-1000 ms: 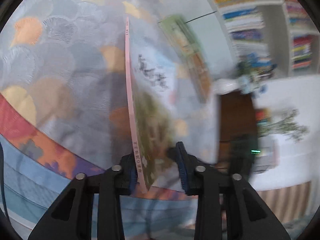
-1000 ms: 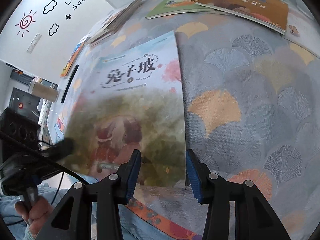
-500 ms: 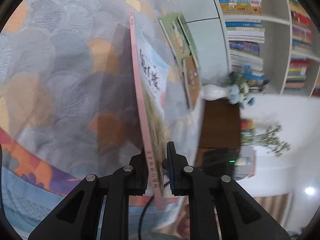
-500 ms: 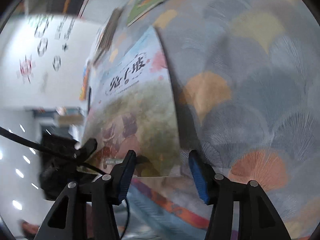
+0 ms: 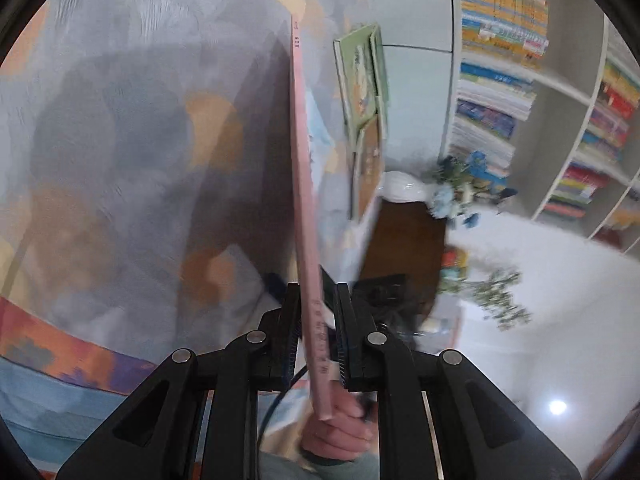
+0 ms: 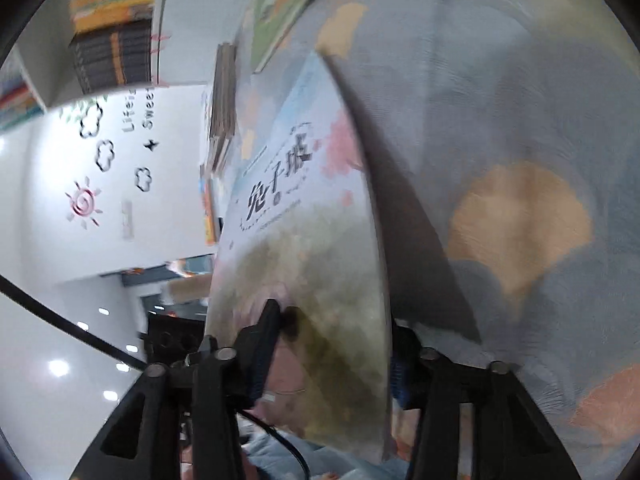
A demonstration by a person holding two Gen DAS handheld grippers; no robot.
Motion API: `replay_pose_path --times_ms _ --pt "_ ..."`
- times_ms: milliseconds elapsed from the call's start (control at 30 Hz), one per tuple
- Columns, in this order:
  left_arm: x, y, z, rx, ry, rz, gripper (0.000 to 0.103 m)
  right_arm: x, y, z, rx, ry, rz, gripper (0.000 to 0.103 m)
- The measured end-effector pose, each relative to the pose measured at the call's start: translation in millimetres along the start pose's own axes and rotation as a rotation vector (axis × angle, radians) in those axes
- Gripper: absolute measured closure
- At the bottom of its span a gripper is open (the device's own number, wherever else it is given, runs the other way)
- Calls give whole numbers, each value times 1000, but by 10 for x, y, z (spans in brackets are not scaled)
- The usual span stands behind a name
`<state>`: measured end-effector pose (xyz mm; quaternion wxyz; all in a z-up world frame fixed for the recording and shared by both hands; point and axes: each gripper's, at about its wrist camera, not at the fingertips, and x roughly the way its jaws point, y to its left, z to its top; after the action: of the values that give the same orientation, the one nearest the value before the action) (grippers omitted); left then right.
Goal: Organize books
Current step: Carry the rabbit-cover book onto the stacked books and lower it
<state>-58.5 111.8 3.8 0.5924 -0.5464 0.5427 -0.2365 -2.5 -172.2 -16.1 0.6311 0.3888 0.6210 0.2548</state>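
Left gripper (image 5: 316, 332) pinched picture book (image 5: 306, 200) spine; right gripper (image 6: 332, 344) jaws had just been closing around its cover; both grips should stay level

Reading room or children's library: white shelves packed with colourful books (image 5: 500, 32) far right, cloud-and-sun wall stickers (image 6: 100, 168) left.

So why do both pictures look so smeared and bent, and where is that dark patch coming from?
Left wrist view: fisheye curves the bookshelves, motion smears the tablecloth. Right wrist view: blurred throughout; the lifted book casts a dark shadow on the cloth beside it.
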Motion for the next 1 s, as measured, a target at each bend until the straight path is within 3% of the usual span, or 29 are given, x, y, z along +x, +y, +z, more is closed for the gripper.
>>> replay_pose_path --times_ms 200,300,567,800,1000 --pt "-25 -277 86 225 7 282 91 71 589 -151 -246 -84 -283 63" --pt "-23 -442 121 344 17 368 91 150 838 -245 -361 -115 -391 63" --pt "-171 -827 261 601 59 421 91 231 1220 -394 -473 -208 -489 62" --pt "-607 -1038 551 673 44 317 88 347 1839 -351 -512 -295 -483 62" --pt "-1036 -1266 1100 722 -50 257 88 613 2475 17 -621 -362 -493 62"
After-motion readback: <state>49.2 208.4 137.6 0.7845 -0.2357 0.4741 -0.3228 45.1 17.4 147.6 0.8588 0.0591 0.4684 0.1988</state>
